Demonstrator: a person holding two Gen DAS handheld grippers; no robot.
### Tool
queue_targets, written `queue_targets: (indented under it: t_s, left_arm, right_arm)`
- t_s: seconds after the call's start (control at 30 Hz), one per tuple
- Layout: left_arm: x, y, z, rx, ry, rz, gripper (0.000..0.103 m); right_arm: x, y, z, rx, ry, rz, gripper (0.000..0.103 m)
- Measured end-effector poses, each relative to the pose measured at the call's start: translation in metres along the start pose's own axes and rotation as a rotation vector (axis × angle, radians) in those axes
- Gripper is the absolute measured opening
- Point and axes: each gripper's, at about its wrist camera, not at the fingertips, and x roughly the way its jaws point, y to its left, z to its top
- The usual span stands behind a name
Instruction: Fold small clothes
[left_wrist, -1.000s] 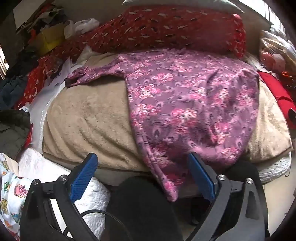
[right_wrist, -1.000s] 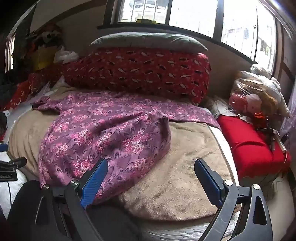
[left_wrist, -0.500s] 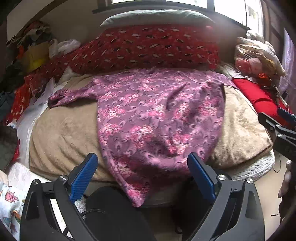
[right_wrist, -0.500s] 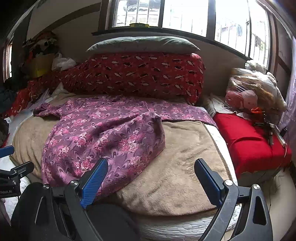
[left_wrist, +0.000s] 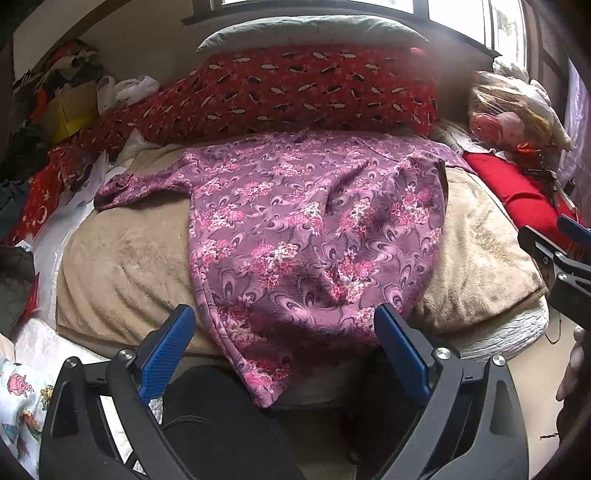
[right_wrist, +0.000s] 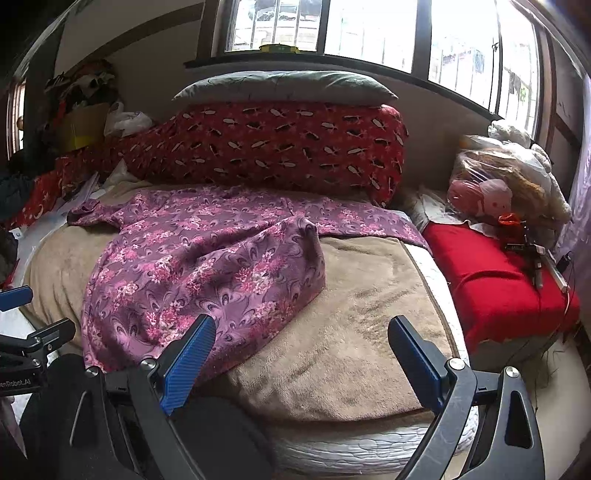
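Observation:
A purple garment with pink flowers (left_wrist: 306, 229) lies spread and rumpled on a beige blanket (left_wrist: 122, 254); its hem hangs over the bed's near edge and one sleeve reaches left. In the right wrist view the same garment (right_wrist: 199, 266) covers the left half of the blanket (right_wrist: 362, 332). My left gripper (left_wrist: 284, 343) is open just short of the hanging hem, holding nothing. My right gripper (right_wrist: 301, 350) is open and empty above the bed's near edge, with its left fingertip over the garment's hem. Each gripper shows at the edge of the other's view.
A long red patterned bolster (right_wrist: 266, 147) with a grey pillow (right_wrist: 284, 85) on it lines the far side. A red cushion (right_wrist: 495, 280) and a bag of soft toys (right_wrist: 495, 181) stand right. Clutter and papers (left_wrist: 62, 195) lie left. Dark legs (left_wrist: 218, 424) sit below the grippers.
Both grippers have drawn back and tilted up, so more of the bed and window shows. The garment has not moved, and both grippers stay open.

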Motion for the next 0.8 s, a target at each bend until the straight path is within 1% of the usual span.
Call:
queue_targets:
  t_s: [0.8]
  left_arm:
    - [-0.006,-0.008,-0.001,-0.01,-0.017,0.01,0.098]
  right_arm:
    - [-0.005,-0.014,-0.001,0.054,-0.012,0.021,0.095]
